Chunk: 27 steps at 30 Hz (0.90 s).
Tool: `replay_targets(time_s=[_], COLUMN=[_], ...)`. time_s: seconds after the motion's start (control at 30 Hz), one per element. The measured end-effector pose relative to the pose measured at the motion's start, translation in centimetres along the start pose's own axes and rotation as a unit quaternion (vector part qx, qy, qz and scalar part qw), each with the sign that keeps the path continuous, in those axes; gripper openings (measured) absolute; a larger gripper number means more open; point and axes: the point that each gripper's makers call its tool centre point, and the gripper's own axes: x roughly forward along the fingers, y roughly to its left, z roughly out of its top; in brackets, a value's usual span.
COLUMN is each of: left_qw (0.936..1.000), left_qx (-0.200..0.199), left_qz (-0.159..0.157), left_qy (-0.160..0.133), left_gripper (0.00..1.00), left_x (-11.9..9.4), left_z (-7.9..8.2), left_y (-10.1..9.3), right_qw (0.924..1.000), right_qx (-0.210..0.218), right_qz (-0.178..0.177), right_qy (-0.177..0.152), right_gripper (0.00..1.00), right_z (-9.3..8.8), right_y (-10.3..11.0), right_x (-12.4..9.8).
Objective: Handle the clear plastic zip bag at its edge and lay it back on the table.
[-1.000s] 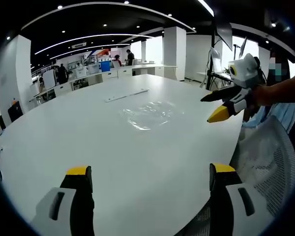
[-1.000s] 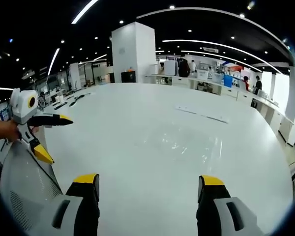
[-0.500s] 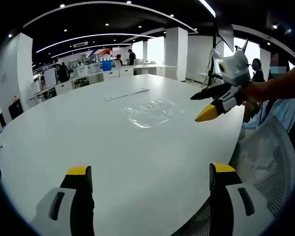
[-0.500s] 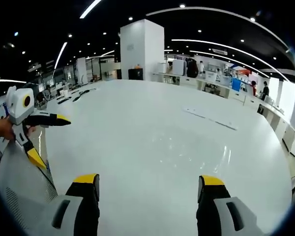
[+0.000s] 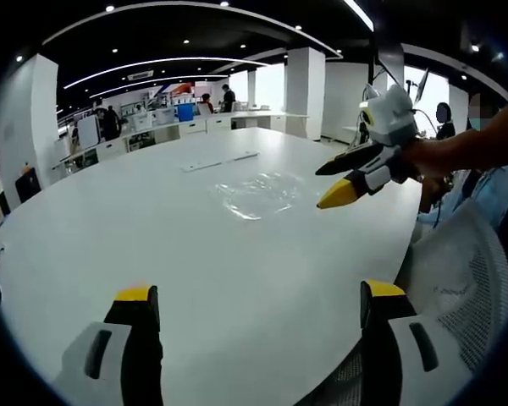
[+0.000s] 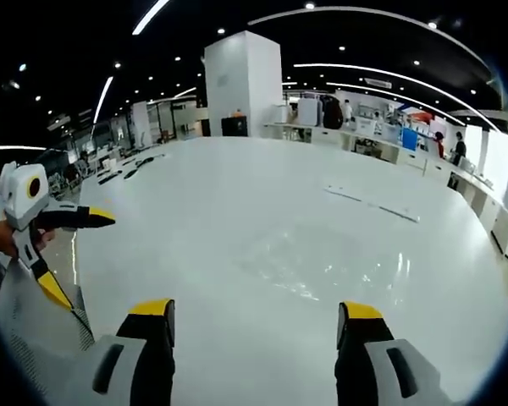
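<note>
I've got the right gripper [image 5: 337, 181] jaws apart, nosing toward the clear zip bag [image 5: 256, 195] edge; left gripper [image 6: 59, 254] spread wide, empty, waiting.

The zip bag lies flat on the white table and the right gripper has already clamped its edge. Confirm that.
Not clamped. In the left gripper view the right gripper hangs beside the zip bag with its jaws open, holding nothing. The bag does lie flat on the white table.
</note>
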Motion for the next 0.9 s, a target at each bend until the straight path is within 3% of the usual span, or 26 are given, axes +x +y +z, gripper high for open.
replay_targets(time_s=[0.63, 0.9], left_qw=[1.0000, 0.9998], left_qx=[0.008, 0.018], left_qz=[-0.002, -0.005], left_qy=[-0.002, 0.002], left_gripper=[0.97, 0.97], left_x=[-0.1, -0.3], left_z=[1.2, 1.5], left_y=[-0.3, -0.8], right_qw=[0.9993, 0.9979], right_qx=[-0.032, -0.059], right_qz=[0.011, 0.024], right_qy=[0.015, 0.014], right_gripper=[0.73, 0.66], right_z=[1.3, 1.7], right_y=[0.2, 1.3], right_x=[2.5, 3.7])
